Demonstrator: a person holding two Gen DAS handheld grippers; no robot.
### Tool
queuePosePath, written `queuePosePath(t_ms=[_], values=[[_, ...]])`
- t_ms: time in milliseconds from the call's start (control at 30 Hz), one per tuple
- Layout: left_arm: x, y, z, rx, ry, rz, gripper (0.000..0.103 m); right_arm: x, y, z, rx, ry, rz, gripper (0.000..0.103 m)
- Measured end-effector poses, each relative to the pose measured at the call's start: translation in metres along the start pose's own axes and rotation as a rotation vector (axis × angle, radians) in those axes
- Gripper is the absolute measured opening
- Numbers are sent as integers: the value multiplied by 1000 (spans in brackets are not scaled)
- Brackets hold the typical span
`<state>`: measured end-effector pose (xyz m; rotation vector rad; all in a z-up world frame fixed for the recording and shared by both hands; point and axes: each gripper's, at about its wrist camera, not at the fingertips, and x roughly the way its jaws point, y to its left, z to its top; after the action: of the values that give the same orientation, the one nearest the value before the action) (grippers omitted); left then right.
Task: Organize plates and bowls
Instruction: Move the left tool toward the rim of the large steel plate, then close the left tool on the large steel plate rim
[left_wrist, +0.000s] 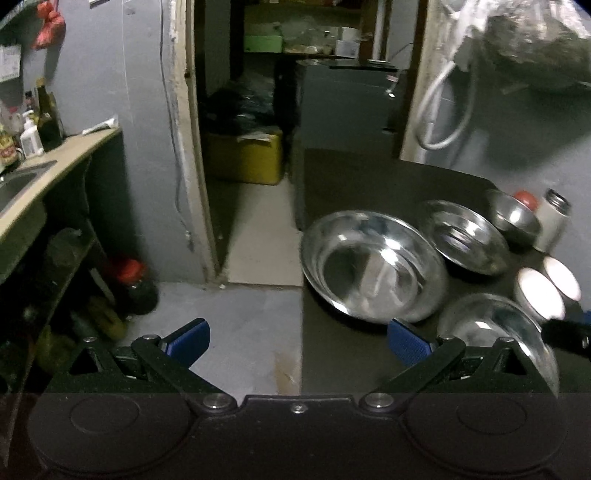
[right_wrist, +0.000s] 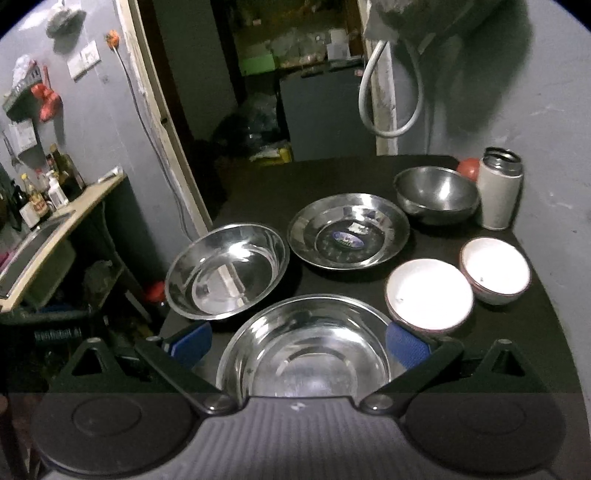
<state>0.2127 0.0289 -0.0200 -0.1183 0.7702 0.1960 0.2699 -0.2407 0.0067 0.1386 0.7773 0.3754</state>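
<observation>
Four shiny steel dishes (right_wrist: 227, 271), two white bowls (right_wrist: 430, 295)

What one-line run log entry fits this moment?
left gripper: open, empty | right gripper: open, over near steel bowl | white bowls: side by side | nothing stacked

Dim rm: grey walls (right_wrist: 554, 110), dark doorway (left_wrist: 258, 110), counter w/ sink (left_wrist: 22, 184) left.

steel dishes (right_wrist: 227, 271): 4 | white bowls (right_wrist: 428, 293): 2 | flask (right_wrist: 499, 188): 1 | red object (right_wrist: 468, 168), possibly tomato: 1
</observation>
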Motion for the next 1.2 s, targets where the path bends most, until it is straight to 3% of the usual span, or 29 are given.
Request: queuePosePath(t_ms=[233,500,633,900,967,1067,1200], values=[[40,10,46,46,12,-13,102,38,11,18,23,33,15,103],[101,15,80,210,80,-134,102,77,19,29,95,56,-13,102],[127,15,87,239,121,-180,100,95,21,34,131,61,-28,97],[155,21,92,230,194,-279,71,122,25,39,161,79,-65,76],[157,23,91,218,210,-295,58,127,25,40,166,83,-66,72],[161,23,89,198,236,-315,42,131,25,41,164,93,-71,60],[166,19,87,184,257,-314,32,141,23,42,168,118,-71,44]])
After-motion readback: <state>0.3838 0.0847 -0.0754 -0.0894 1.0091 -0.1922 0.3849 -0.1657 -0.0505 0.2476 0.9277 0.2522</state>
